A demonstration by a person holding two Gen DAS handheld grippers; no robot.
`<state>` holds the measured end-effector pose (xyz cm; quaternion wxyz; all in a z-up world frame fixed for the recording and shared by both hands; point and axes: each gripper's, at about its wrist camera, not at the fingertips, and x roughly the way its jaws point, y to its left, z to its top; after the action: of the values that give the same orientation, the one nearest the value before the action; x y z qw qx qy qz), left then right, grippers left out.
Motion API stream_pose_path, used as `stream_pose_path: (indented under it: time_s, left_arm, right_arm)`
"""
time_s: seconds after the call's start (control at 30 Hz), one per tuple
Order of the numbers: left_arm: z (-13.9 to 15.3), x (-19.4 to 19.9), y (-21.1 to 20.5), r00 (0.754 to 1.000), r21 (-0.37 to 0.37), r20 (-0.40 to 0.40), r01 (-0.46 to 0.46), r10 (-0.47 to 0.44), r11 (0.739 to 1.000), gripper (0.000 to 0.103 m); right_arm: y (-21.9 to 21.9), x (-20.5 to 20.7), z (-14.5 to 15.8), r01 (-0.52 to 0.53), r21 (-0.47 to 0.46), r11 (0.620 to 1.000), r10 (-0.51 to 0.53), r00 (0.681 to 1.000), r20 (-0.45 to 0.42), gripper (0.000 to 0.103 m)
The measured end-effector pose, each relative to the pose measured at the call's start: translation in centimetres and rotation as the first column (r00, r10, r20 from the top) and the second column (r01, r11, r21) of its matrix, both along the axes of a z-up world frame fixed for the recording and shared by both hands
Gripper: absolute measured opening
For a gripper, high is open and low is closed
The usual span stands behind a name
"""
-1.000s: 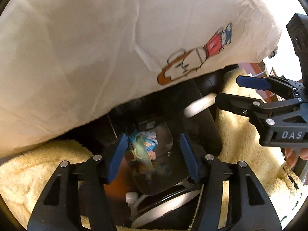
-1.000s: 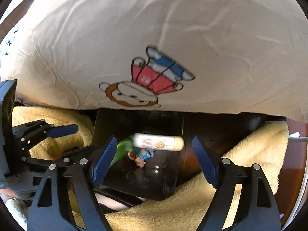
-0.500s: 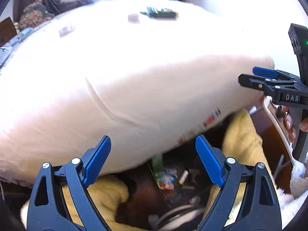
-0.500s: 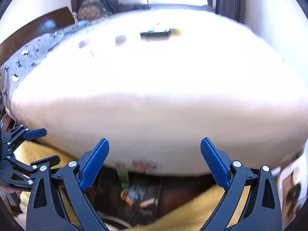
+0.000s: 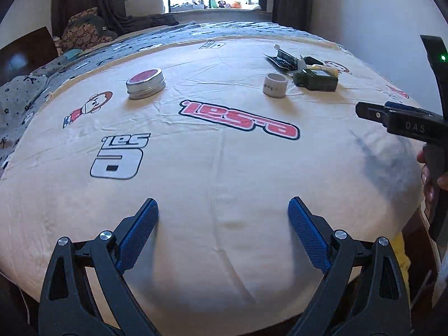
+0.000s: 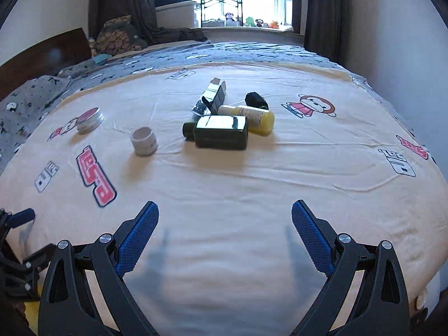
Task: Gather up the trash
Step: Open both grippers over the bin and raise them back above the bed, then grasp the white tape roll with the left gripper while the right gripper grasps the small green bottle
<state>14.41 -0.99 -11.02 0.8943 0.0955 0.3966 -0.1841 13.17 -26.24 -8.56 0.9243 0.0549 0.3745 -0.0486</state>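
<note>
Bright daylight pours through the window at the far end of the room, dark curtains either side, and before us spreads the bed under a cream sheet printed with red logos and cartoon monkeys.

We have both tools low at the near edge. Our left gripper has its blue fingers spread wide with nothing between them, and our right gripper is just as released and just as empty. In the left view the right tool juts in from the side, gripped by a hand.

Where's the trash? Out in the middle of the sheet, well apart from both tools. A dark green bottle lies on its side, touching a yellow bottle behind it, with a foil wrapper and a small black lump just beyond. Off to the left sit a small white jar and, farther left, a round metal tin.

We'd judge we're between pickups, lining up the next one. Nothing is held, so the next move looks like a forward reach. The cluster sits dead ahead of the right gripper, and its fingers would need to straddle one piece without dragging its touching neighbour along. The jar or tin looks a cleaner grab for the left.

Grey patterned bedding borders the sheet on the left.
</note>
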Motion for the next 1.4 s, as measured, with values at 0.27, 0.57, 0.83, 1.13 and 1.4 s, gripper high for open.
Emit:
stream_pose_path:
  time_s: [0.27,0.57,0.83,1.13,1.4]
  left_arm:
    - [1.0,3.2,-2.0,0.999,-0.012,0.026,0.027,-0.027,1.0,0.09]
    - [1.2,5.1,-4.3,0.999,-0.022,0.013,0.053,-0.053,0.998,0.091]
    - [1.1,7.5,-7.6,0.997,-0.037,0.005,0.075,-0.075,0.997,0.09]
    - [0.4,11.1,-11.4,0.998,-0.081,-0.011,0.062,-0.063,0.995,0.079]
    - [-0.3,13.1,-14.0,0.997,-0.042,-0.047,0.054,-0.056,0.998,0.034]
  right_arm:
    - [0.3,7.7,-1.8,0.051,0.059,0.997,-0.047,0.996,-0.075,0.096]
    - [0.7,11.6,-2.2,0.073,0.042,0.996,-0.067,0.989,-0.129,0.086]
    - [-1.4,9.1,-1.5,0.032,0.085,0.996,-0.022,0.994,-0.11,0.086]
    - [-4.6,3.3,-1.9,0.014,0.121,0.993,-0.005,0.997,-0.072,0.086]
    - [-3.9,0.1,-1.6,-0.011,0.081,0.997,0.014,0.999,-0.036,0.086]
